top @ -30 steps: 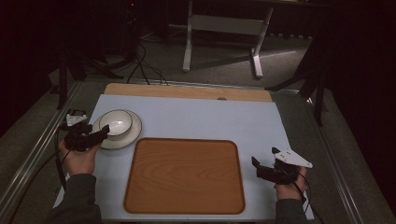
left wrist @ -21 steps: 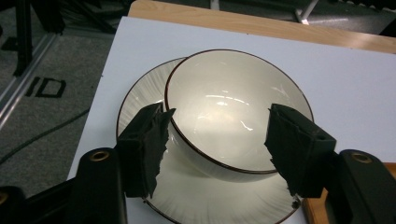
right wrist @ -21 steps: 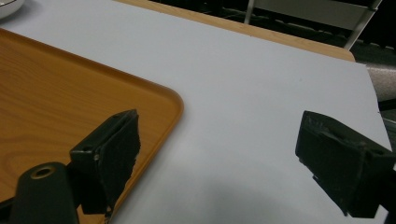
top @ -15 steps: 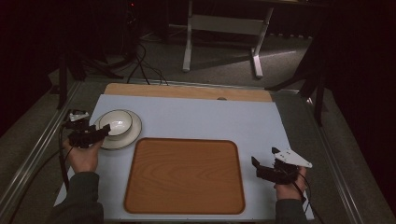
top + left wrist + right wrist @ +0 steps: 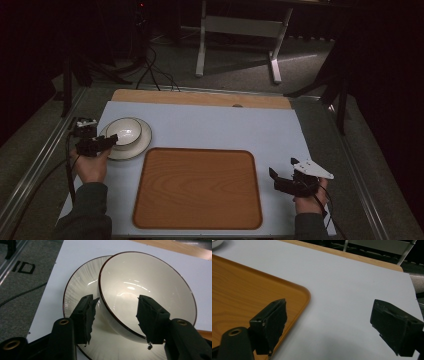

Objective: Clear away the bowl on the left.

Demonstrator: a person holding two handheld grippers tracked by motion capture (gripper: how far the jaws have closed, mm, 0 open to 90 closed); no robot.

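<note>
From the high view: sitting at the left side of the pale blue table mat [image 5: 210, 125], a white round bowl with a thin dark rim [image 5: 125, 131], resting on a white round plate with a dark edge [image 5: 140, 145]. Lying empty in the middle, a brown wooden tray with rounded corners [image 5: 197, 187], likely waiting for the dishes. Reaching in at the bowl's near side, the left gripper [image 5: 106, 143]. Waiting well apart near the tray's right edge, the right gripper [image 5: 276, 179].

From the left gripper view: standing wide open, the left gripper [image 5: 116, 315], one jaw outside the bowl [image 5: 150, 292] over the plate [image 5: 82, 282], the other jaw inside the bowl. Straddling the near rim, not yet squeezing it, probably getting ready to pinch and lift.

From the right gripper view: gaping wide and holding nothing, the right gripper [image 5: 330, 326], hanging over the mat [image 5: 352, 290] just beside the tray's corner [image 5: 249, 287].
</note>
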